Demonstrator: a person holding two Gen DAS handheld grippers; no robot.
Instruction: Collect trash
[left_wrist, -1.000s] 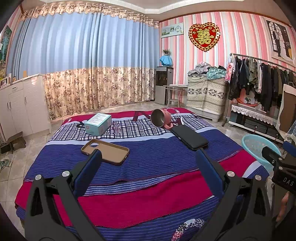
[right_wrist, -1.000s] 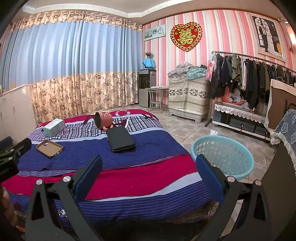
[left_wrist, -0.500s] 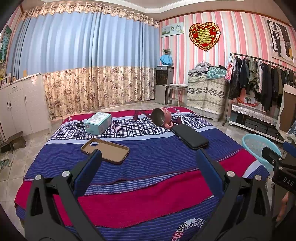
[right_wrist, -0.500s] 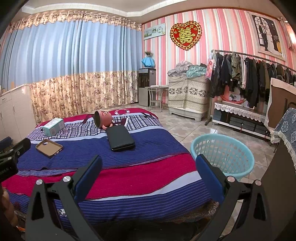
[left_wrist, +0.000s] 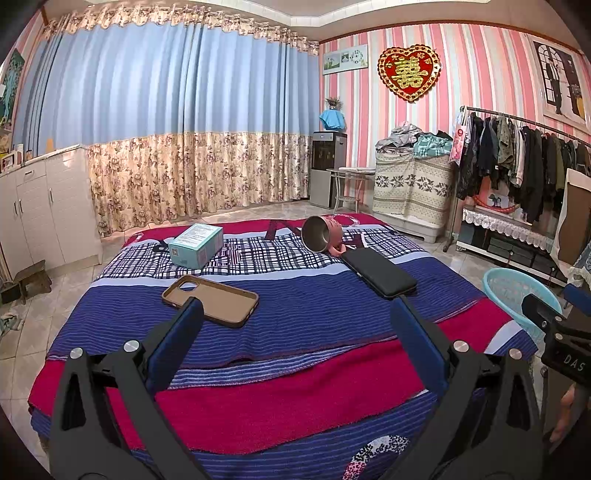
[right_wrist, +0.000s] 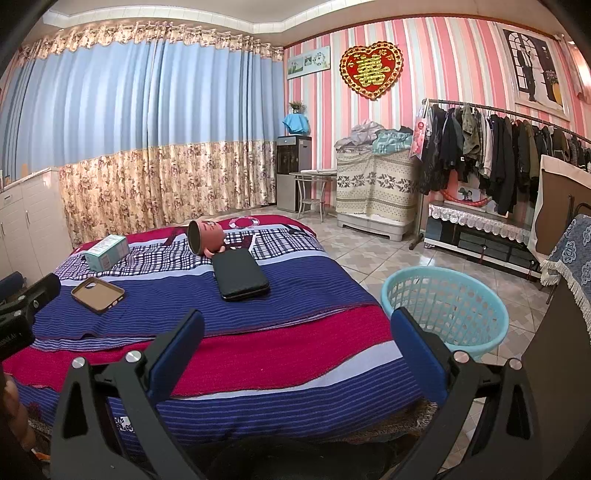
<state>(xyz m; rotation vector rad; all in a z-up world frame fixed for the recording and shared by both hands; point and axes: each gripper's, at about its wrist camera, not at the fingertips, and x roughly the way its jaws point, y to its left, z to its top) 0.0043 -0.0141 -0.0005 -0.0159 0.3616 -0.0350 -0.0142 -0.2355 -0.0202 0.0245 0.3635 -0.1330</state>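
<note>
On the bed lie a brown phone case (left_wrist: 210, 295) (right_wrist: 98, 294), a teal box (left_wrist: 196, 245) (right_wrist: 106, 252), a pink cup on its side (left_wrist: 322, 239) (right_wrist: 205, 237) and a black flat case (left_wrist: 380, 272) (right_wrist: 240, 273). A light blue basket (right_wrist: 445, 308) (left_wrist: 517, 295) stands on the floor right of the bed. My left gripper (left_wrist: 295, 306) is open and empty above the bed's near edge. My right gripper (right_wrist: 295, 321) is open and empty, over the bed's near right part.
The bed (left_wrist: 280, 391) has a striped blue and red cover. A white cabinet (left_wrist: 44, 206) stands at the left. A clothes rack (right_wrist: 498, 162), a covered pile (right_wrist: 376, 184) and a small table (right_wrist: 314, 184) stand along the right wall. The floor is tiled.
Both grippers have barely moved; the right wrist view has shifted very slightly. Nothing on the bed has moved.
</note>
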